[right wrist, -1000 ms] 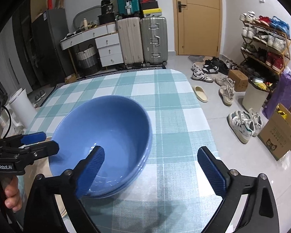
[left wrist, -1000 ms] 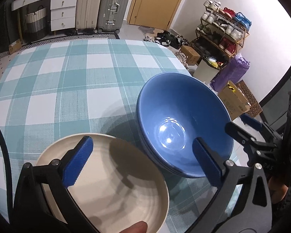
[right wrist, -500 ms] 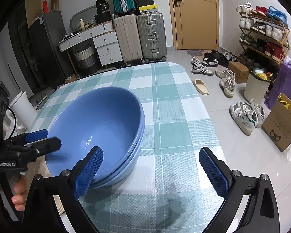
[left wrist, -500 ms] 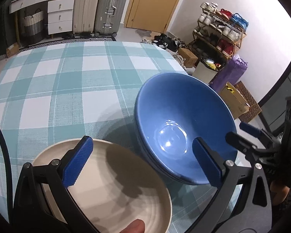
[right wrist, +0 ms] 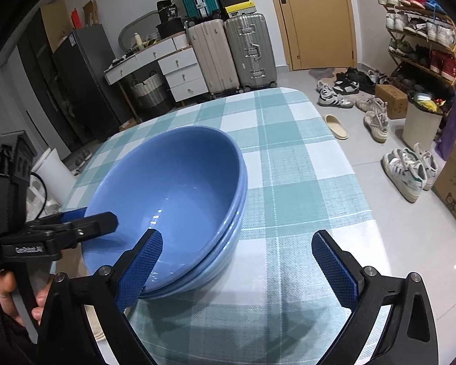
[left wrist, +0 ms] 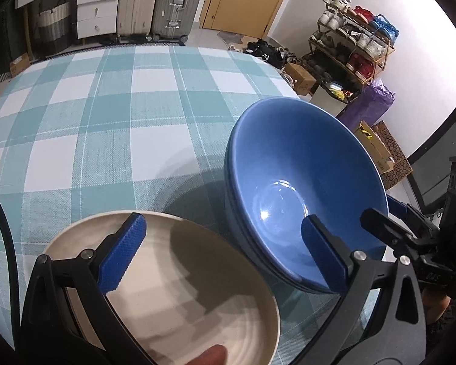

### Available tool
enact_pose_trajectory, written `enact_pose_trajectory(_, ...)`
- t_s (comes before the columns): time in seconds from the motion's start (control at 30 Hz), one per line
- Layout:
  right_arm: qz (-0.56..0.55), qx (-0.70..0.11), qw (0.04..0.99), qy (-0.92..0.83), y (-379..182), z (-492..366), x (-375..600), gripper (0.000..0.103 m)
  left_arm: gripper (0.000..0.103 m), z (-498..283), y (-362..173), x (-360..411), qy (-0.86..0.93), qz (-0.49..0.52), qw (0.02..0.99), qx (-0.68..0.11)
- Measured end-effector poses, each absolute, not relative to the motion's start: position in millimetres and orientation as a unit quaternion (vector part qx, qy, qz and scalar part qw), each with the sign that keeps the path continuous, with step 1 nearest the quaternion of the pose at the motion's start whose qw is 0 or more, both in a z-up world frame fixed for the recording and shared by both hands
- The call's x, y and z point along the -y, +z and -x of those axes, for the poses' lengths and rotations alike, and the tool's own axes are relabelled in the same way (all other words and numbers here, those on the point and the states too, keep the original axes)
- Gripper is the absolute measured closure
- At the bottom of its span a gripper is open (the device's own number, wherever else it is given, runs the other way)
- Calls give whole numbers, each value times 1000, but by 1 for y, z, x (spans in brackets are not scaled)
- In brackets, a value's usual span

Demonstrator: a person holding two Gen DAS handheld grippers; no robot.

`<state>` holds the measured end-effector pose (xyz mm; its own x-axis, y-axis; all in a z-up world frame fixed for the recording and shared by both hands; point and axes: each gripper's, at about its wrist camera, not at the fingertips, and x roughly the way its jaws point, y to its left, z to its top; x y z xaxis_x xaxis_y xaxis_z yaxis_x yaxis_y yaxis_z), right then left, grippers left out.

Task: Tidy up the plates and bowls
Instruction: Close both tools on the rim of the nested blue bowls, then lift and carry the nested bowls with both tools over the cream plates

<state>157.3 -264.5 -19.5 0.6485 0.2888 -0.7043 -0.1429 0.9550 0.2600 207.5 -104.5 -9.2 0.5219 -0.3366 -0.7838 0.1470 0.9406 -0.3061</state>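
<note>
A stack of blue bowls stands on the checked tablecloth; it also shows in the right wrist view. A cream plate lies beside it, near the front edge. My left gripper is open above the plate's right side and the bowls' near rim, holding nothing. My right gripper is open and empty, its left finger by the bowls' rim, its right finger over bare cloth. Each gripper is visible in the other's view.
The table's right edge drops to a floor with shoes, a cardboard box and a shoe rack. Suitcases and white drawers stand beyond the far edge.
Both grippers have drawn back a little from the bowls and stay open. The bowls and plate have not moved.
</note>
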Motion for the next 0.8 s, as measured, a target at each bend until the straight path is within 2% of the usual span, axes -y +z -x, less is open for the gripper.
enact_pose_trajectory(0.03,-94,-403,903,119,-20,-159,265,4,8,-209,-10,105,-143,103,865,-470)
enact_pose_trajectory(0.1,-105,-407,899,127,-22,-161,266,14,10,-210,-12,105,-146,106,862,-473)
enact_pose_trajectory(0.13,-115,-413,893,134,-24,-164,267,22,10,-210,-12,105,-149,107,861,-475)
enact_pose_trajectory(0.17,-119,-417,891,136,-25,-165,267,25,11,-211,-13,106,-148,106,861,-474)
enact_pose_trajectory(0.27,-128,-417,889,138,-27,-168,268,28,14,-209,-11,106,-149,108,864,-469)
enact_pose_trajectory(0.37,-129,-416,888,149,-27,-169,265,33,22,-208,-7,104,-159,113,865,-463)
enact_pose_trajectory(0.6,-123,-410,890,155,-24,-167,257,41,50,-212,-3,111,-180,118,860,-463)
enact_pose_trajectory(0.67,-120,-411,890,154,-24,-166,256,50,58,-212,-3,115,-187,118,857,-466)
enact_pose_trajectory(0.7,-119,-411,891,154,-23,-166,255,51,61,-212,-4,117,-192,118,855,-467)
enact_pose_trajectory(0.77,-116,-409,892,152,-23,-166,254,58,63,-211,-3,119,-187,109,858,-466)
enact_pose_trajectory(0.8,-115,-409,893,151,-23,-166,253,59,64,-211,-3,120,-186,106,859,-466)
